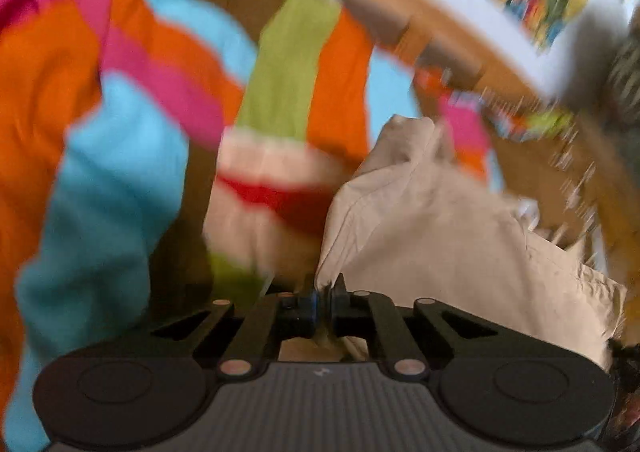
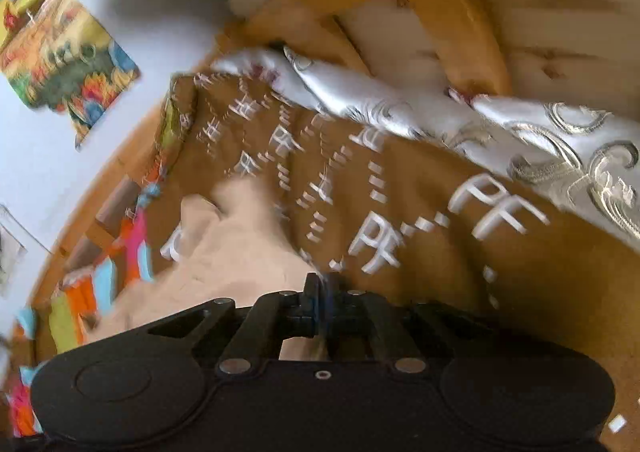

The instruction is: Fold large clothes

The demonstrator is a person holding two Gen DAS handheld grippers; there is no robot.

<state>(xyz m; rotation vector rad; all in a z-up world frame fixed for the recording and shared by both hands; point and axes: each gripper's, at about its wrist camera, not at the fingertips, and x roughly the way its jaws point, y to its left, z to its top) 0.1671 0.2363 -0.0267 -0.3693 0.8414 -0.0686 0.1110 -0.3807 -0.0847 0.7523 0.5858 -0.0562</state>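
A beige garment (image 1: 432, 236) hangs bunched in front of the left wrist camera, and my left gripper (image 1: 323, 288) is shut on its edge. In the right wrist view the same beige garment (image 2: 240, 244) trails away to the left, with my right gripper (image 2: 322, 284) shut on another part of its edge. Both views are blurred by motion. The cloth is lifted above a brown bedspread (image 2: 400, 179) with white markings.
A pile of orange, blue, pink and green clothes (image 1: 120, 99) lies on the bed to the left. A white embroidered pillow (image 2: 520, 131) lies along the wooden headboard (image 2: 440, 11). A colourful picture (image 2: 64, 63) hangs on the white wall.
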